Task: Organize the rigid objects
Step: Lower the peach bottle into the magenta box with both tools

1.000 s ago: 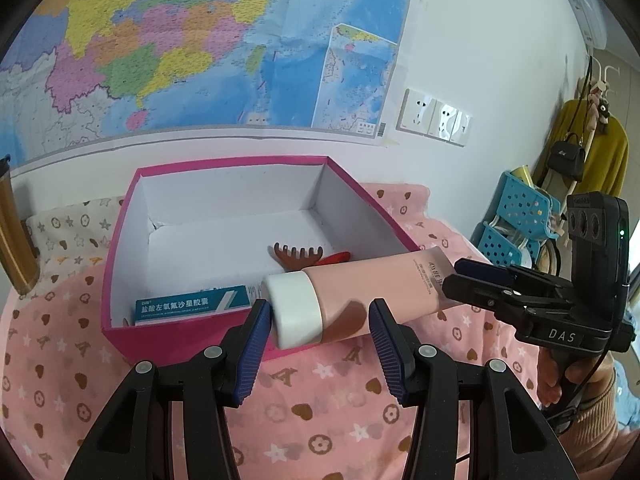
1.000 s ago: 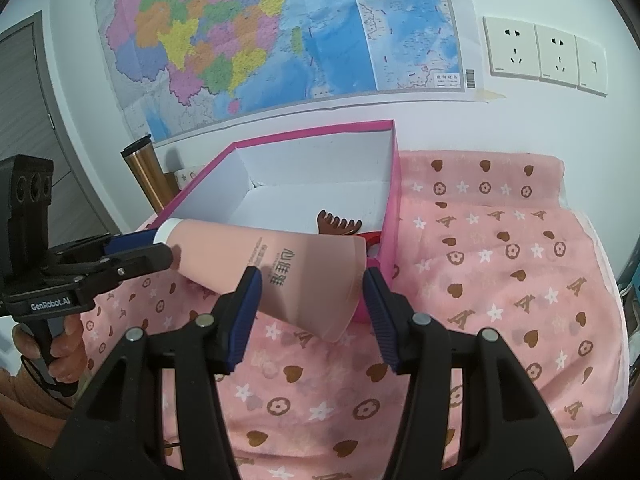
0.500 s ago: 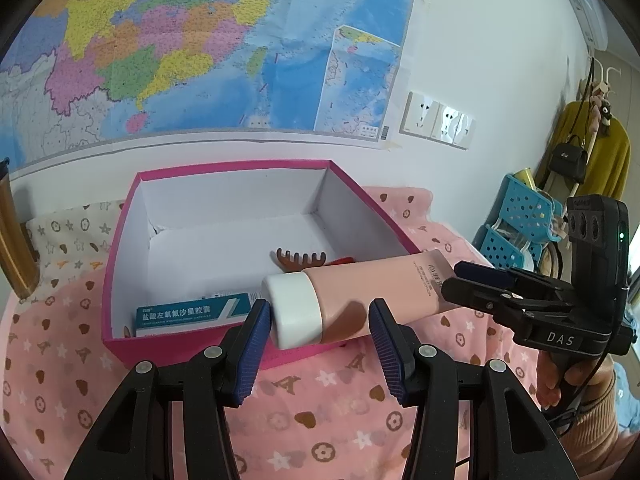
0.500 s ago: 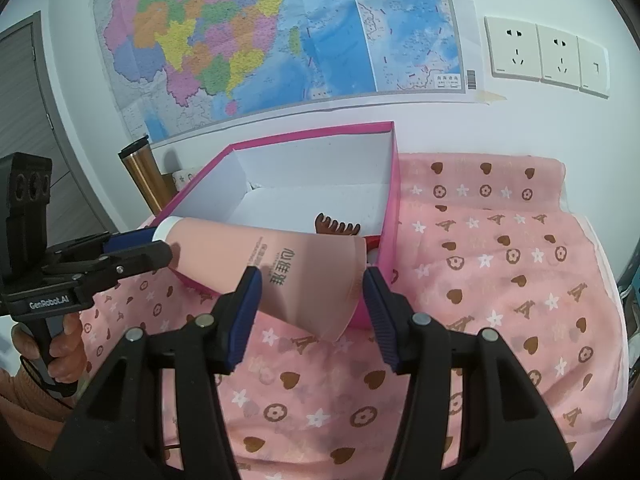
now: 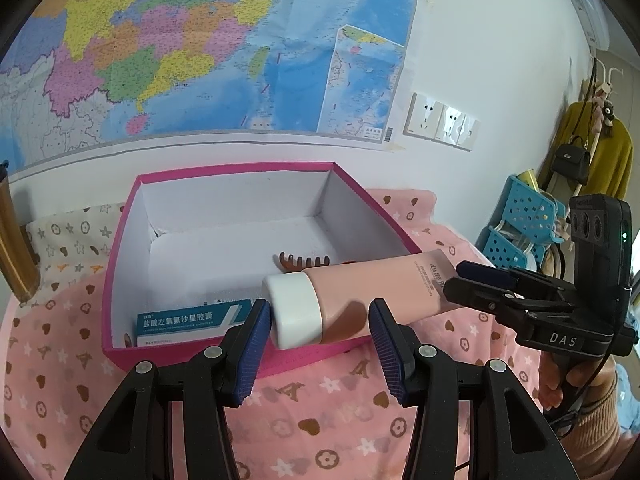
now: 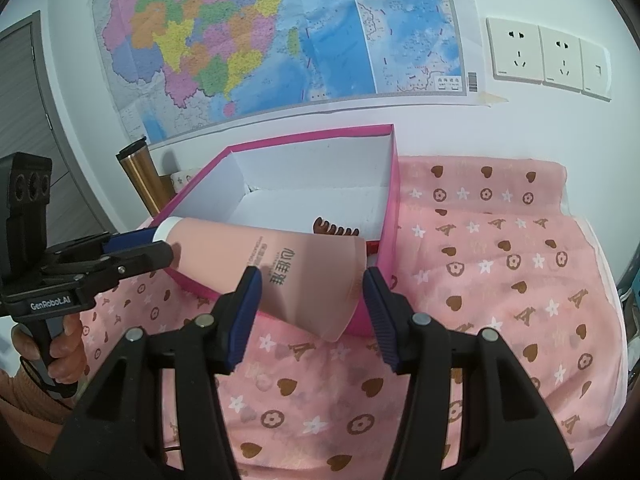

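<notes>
A pink lotion tube [image 5: 372, 292] with a white cap [image 5: 294, 310] lies slanted across the near right corner of the pink cardboard box [image 5: 120, 264], held at both ends. The left gripper [image 5: 316, 320] has its blue pads on either side of the cap end; the left pad touches the cap, while the right pad seems to meet only the tube's shadowed shoulder, so the grip looks closed on the tube, though that contact is hard to confirm. In the right wrist view, the right gripper [image 6: 312, 292] clamps the flat crimped tail of the tube [image 6: 280, 268], which spans the gap between both pads.

Inside the box, a brown comb-like piece [image 5: 300, 262] shows only its teeth; the rest is hidden behind the tube, as is most of a small red object [image 6: 372, 246] beside it. A teal and white medicine carton [image 5: 188, 320] lies at the near left of the box floor, its lower edge cut off by the box wall.

The box stands on a pink patterned cloth [image 5: 320, 408]. A bronze flask [image 6: 142, 176] stands left of it, cropped in the left view. A map [image 6: 280, 36] hangs on the wall above. A hand [image 6: 60, 344] grips the left handle.
</notes>
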The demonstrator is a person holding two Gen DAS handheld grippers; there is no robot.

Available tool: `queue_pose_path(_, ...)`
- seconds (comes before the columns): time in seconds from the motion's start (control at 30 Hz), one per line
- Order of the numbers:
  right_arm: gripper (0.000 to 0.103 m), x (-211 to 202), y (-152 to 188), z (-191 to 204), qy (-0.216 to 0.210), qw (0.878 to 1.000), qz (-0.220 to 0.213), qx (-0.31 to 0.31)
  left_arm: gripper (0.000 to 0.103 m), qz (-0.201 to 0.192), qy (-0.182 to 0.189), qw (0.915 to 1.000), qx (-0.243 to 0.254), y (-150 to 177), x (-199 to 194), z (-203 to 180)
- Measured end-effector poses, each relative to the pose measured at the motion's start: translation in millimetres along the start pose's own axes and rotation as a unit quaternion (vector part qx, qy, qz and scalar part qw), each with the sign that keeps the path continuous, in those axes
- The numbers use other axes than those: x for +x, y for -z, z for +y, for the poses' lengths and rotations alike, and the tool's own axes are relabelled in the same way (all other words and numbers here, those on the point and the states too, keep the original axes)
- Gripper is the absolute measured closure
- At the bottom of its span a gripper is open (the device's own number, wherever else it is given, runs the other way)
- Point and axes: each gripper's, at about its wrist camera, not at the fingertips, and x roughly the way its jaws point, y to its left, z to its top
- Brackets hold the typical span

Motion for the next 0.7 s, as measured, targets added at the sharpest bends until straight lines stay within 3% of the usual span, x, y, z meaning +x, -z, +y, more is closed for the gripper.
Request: queue_pose_path(0.7, 0.048, 6.5, -10.1, -6.1, 0.006, 1.000, -0.003, 0.000, 0.052, 0.001, -0.004, 1.0000, 0.001, -5.8, 7.2, -0.8)
